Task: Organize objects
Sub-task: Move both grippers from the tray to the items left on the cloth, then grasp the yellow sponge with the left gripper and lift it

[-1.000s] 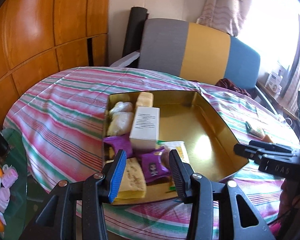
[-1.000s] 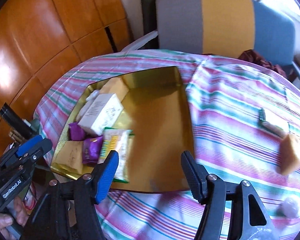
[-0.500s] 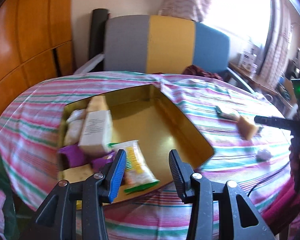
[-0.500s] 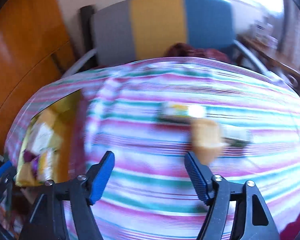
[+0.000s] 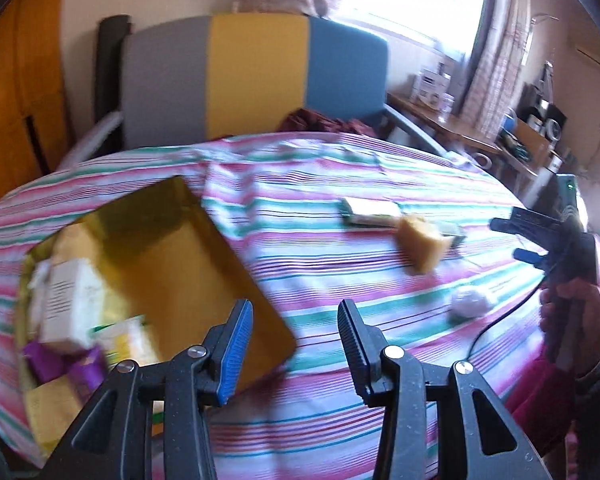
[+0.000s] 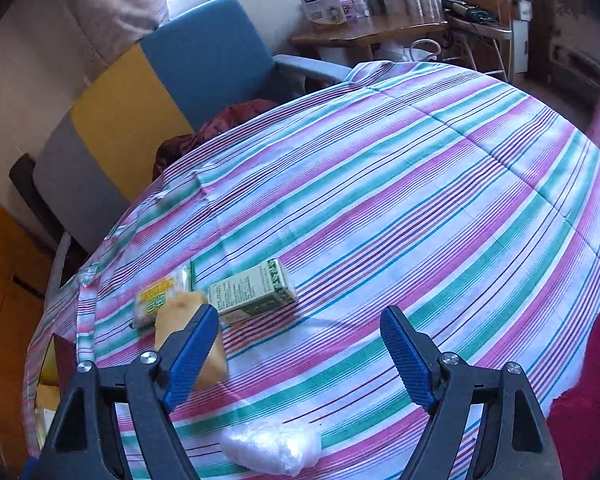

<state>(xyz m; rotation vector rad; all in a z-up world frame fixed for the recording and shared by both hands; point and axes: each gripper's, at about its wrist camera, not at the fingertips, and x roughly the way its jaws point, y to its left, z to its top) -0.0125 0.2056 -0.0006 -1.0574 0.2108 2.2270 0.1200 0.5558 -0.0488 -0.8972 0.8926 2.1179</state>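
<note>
Gold tray (image 5: 188,256) lies to the left of the left claw (image 5: 292,344), its near corner just under the blue pad; a white box (image 5: 66,300), purple packets (image 5: 66,364) and a yellow-green packet (image 5: 130,340) are bunched at the tray's left end, leaving most of its floor bare. The left claw is partly open and has nothing between its fingers; it hangs over the striped cloth (image 5: 340,264) at the tray's right edge.

Further right, ahead of the right claw (image 6: 300,344), the loose things wait on the cloth: a flat yellow-labelled packet (image 6: 160,296), a tan block (image 6: 188,320) partly behind the claw's left finger, a green-and-white box (image 6: 256,288) just ahead and left of centre, and a crumpled clear-plastic bundle (image 6: 272,448) low between the fingers, nearest the camera. The right claw's jaws are opening and hold nothing; no pad touches any item.

The step in hand looks like a reach for one of these loose pieces. To do it well, choose one target: the bundle sits closest but is soft, so the fingers should drop either side of its bulk and close gently. For the tan block, shift the claw left until the block is centred, not pushed by the left finger. Keep the jaws wide until both pads flank the piece, and avoid pinching cloth. The bare right half of the tray is the obvious place to set it.
</note>
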